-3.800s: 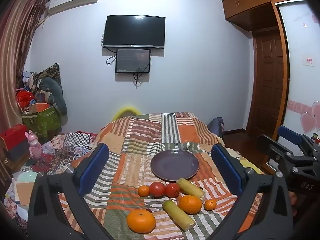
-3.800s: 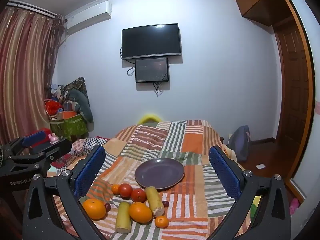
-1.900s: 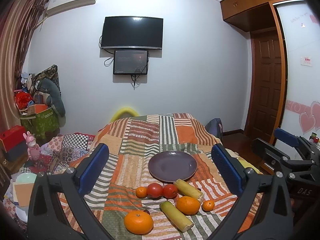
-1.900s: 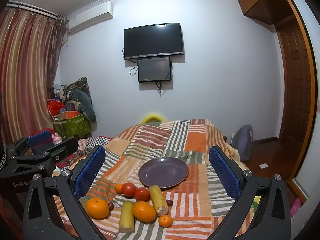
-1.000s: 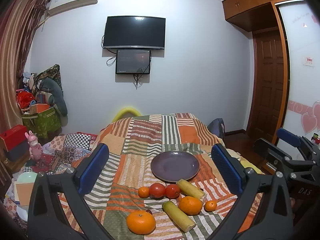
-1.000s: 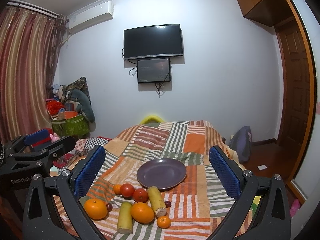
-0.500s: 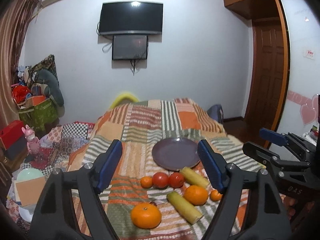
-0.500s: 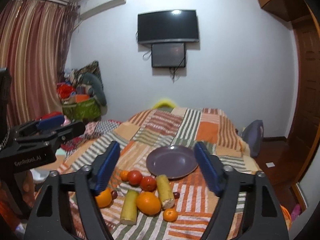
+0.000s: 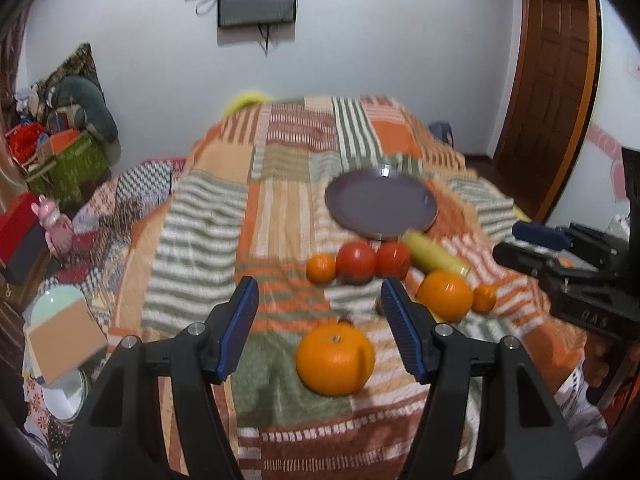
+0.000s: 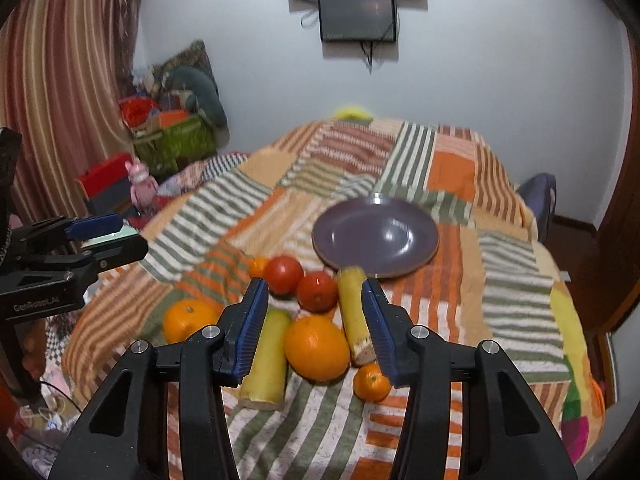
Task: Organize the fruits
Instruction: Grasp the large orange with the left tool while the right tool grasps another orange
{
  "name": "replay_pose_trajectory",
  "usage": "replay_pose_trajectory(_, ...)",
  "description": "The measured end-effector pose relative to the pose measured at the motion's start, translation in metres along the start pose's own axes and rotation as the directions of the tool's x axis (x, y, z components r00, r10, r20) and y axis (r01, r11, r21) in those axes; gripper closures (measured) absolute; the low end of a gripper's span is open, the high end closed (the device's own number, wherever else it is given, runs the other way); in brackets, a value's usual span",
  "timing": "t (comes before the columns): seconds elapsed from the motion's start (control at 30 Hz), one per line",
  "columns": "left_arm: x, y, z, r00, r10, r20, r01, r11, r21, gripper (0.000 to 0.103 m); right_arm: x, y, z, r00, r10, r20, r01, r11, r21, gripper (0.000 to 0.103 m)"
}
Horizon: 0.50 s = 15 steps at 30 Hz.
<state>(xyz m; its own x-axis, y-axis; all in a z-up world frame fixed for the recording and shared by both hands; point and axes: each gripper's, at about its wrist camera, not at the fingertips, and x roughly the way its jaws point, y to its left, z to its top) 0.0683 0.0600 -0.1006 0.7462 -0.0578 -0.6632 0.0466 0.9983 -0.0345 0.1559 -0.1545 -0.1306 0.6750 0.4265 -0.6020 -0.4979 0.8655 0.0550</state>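
A purple plate (image 9: 380, 205) (image 10: 375, 240) lies empty on the striped patchwork cloth. In front of it lie two tomatoes (image 10: 282, 274), several oranges and two pale yellow-green stalks (image 10: 353, 312). My left gripper (image 9: 320, 320) is open and empty, just above the nearest big orange (image 9: 335, 359). My right gripper (image 10: 312, 316) is open and empty, above another big orange (image 10: 317, 347), between the two stalks. A small orange (image 10: 372, 386) lies by its right finger. The right gripper also shows at the right in the left wrist view (image 9: 560, 256).
The cloth-covered table (image 10: 516, 276) drops off at its edges. Boxes, a green crate (image 10: 172, 144) and a pink toy (image 9: 54, 224) crowd the floor at the left. A wooden door (image 9: 548, 92) stands at the right. Screens hang on the far wall.
Both grippers have moved forward and down toward the fruit, and their jaws have narrowed. The fruit and plate have not moved.
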Motion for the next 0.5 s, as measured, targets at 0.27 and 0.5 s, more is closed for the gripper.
replay_pose_trajectory(0.27, 0.046, -0.011, -0.026, 0.989, -0.040, -0.145, 0.042, 0.999, 0.011, 0.037, 0.033, -0.003, -0.015, 0.992, 0.004, -0.129, -0.003, 1.000, 0.015, 0.057)
replay_pose_trajectory(0.5, 0.072, -0.015, -0.042, 0.973, -0.054, -0.224, 0.057, 0.998, 0.008, 0.029, 0.053, -0.006, -0.027, 0.977, 0.030, -0.212, -0.023, 0.999, 0.036, 0.057)
